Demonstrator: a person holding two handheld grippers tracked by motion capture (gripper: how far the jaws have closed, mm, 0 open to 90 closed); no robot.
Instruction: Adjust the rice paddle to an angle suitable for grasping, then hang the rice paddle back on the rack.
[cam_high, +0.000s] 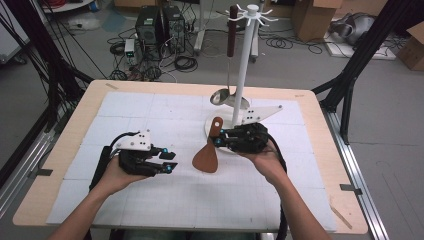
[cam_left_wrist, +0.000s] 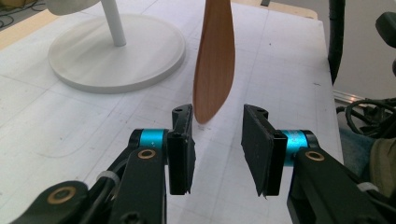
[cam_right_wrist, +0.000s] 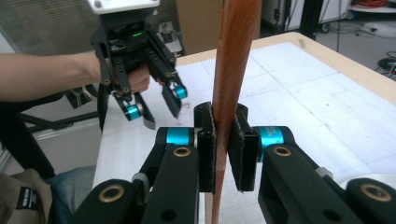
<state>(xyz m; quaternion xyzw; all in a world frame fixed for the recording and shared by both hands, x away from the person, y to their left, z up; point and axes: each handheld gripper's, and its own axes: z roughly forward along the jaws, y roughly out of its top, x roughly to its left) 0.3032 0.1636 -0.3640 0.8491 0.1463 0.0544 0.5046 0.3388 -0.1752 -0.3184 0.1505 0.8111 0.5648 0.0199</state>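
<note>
Spatula (cam_high: 206, 156) hangs above the table (cam_high: 65, 150) near the rack's (cam_high: 246, 65) round base, its handle pinched between the pressed jaws of the right gripper (cam_high: 218, 142). Left gripper (cam_high: 170, 161) sits apart at the blade's other side, jaws spread with nothing between them. A ladle (cam_high: 223, 95) hangs from the rack.

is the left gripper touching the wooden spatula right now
Apart. The left gripper view shows the left gripper with its jaws open and nothing between them; the wooden spatula hangs beyond their tips with white table visible between. The right gripper holds it.
</note>
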